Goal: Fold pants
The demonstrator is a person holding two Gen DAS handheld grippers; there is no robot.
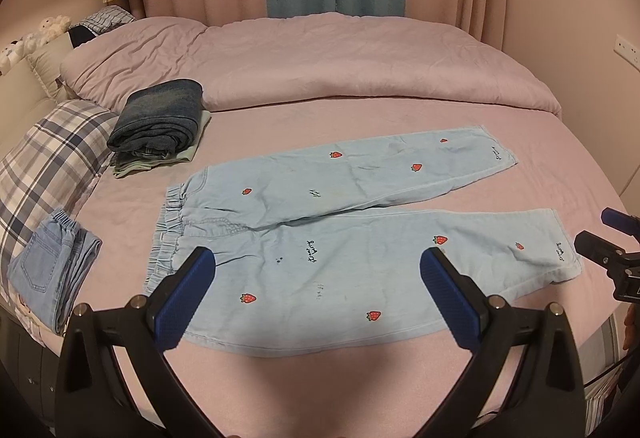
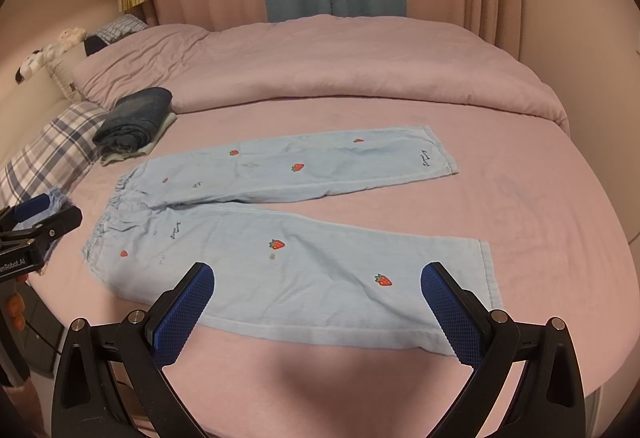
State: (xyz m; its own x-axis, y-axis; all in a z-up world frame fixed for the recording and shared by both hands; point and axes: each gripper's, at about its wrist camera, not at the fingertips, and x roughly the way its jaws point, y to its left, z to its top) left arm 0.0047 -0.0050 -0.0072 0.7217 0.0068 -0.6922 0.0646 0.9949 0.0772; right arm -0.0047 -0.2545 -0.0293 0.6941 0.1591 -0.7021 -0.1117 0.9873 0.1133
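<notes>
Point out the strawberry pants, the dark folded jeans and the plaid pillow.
strawberry pants [image 1: 360, 270]: left wrist view, near leg.
dark folded jeans [image 1: 160, 118]: left wrist view, top fold.
plaid pillow [image 1: 56, 154]: left wrist view, its top face.

Left wrist view. Left gripper wide open, blue-padded fingers spread, nothing between them, raised above the near edge of the pants. Pants: light blue, strawberry print, laid flat and unfolded on pink sheet of bed; elastic waistband to the left, both legs running right, slightly splayed. Right gripper enters at right edge, just beside the near leg's hem; aperture not resolvable. Folded dark jeans stacked on a pale green garment, far left. Folded light denim piece on a plaid pillow. Pink duvet bunched behind.
</notes>
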